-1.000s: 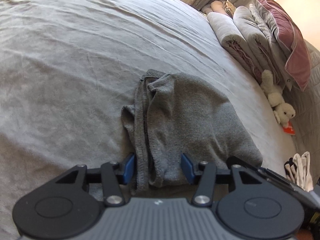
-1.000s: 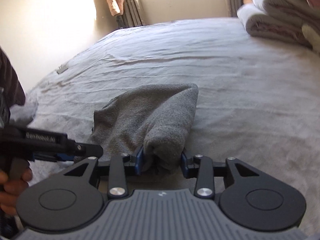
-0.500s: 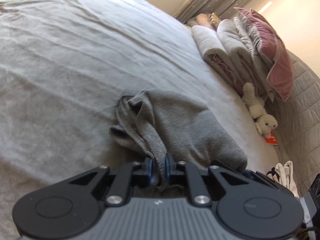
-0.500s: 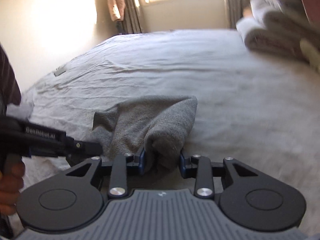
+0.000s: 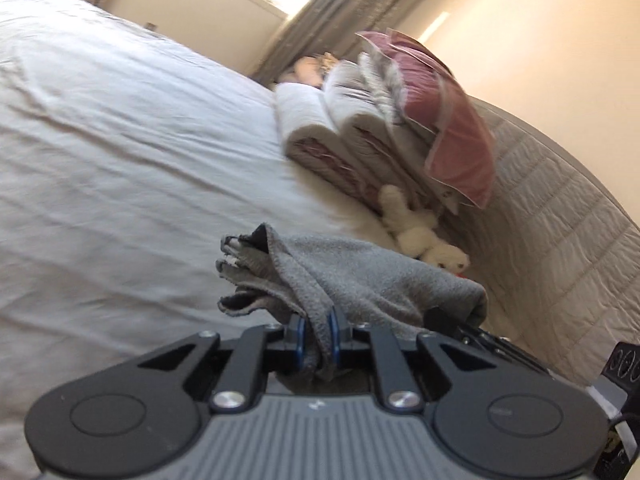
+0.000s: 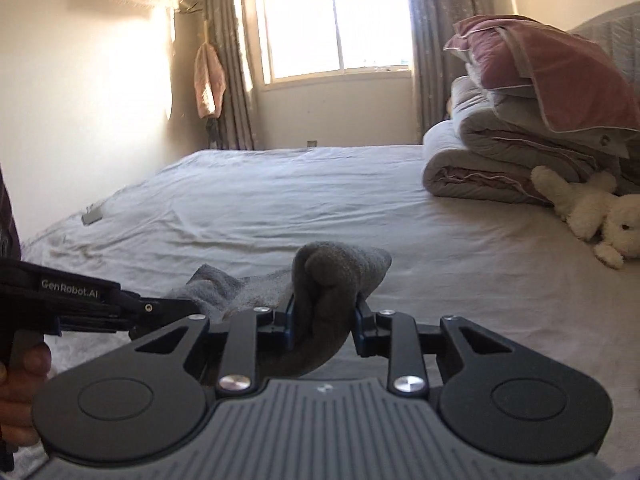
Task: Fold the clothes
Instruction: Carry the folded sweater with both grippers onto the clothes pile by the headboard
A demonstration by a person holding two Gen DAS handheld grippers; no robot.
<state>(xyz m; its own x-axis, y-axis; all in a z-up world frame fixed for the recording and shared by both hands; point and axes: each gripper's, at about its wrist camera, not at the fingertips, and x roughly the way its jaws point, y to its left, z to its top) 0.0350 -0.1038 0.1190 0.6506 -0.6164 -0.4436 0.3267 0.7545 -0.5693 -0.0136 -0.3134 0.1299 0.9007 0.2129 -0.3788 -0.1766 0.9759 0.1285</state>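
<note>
A folded grey garment (image 5: 360, 276) hangs lifted above the bed between both grippers. My left gripper (image 5: 317, 334) is shut on its bunched hemmed edge, which sticks out past the blue pads. In the right wrist view the same grey garment (image 6: 332, 280) bulges as a thick rolled fold between the blue pads of my right gripper (image 6: 325, 326). Its jaws are closing and press on that fold. The left gripper's black body (image 6: 80, 304) shows at the left of this view, held by a hand (image 6: 20, 380).
The bed sheet (image 6: 280, 200) stretches pale and wrinkled ahead. Folded quilts (image 6: 500, 160) with a pink pillow (image 6: 540, 68) on top are stacked at the right by the headboard. A white plush toy (image 6: 596, 216) lies beside them. A window (image 6: 336, 20) and curtains stand at the far wall.
The left gripper closed on the garment's edge. Both grippers rose and lifted the garment off the bed, tilting toward the window and headboard. The right jaws narrowed on the fold.
</note>
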